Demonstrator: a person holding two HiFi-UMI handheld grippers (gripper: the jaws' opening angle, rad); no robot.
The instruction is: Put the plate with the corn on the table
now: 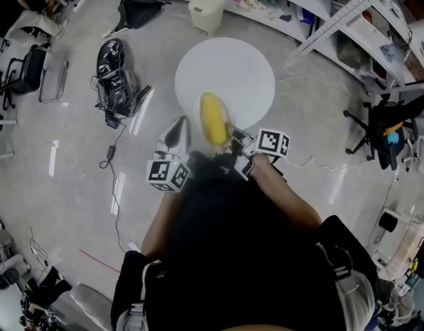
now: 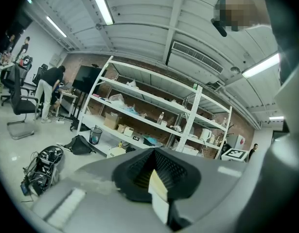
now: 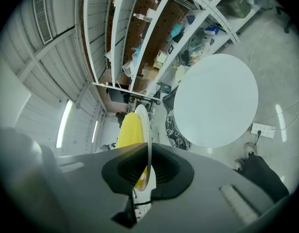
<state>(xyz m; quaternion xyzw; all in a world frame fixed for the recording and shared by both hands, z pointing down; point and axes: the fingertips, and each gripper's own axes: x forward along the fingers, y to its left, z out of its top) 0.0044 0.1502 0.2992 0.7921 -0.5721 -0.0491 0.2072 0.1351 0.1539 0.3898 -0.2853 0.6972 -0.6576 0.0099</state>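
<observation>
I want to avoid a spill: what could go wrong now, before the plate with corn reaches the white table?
The right claw pinches only the rim of the plate, so it may tip and the corn may roll off. The plate seems to hang over the near edge of the table; set down there, it might slide off.

Smooth plate (image 3: 146, 125), matt wht tbl (image 3: 215, 98)

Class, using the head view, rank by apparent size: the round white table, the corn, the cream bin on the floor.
1. round white table
2. cream bin
3. corn
The bin and corn look close; the corn is nearer the camera, so that pair is unsure.
</observation>
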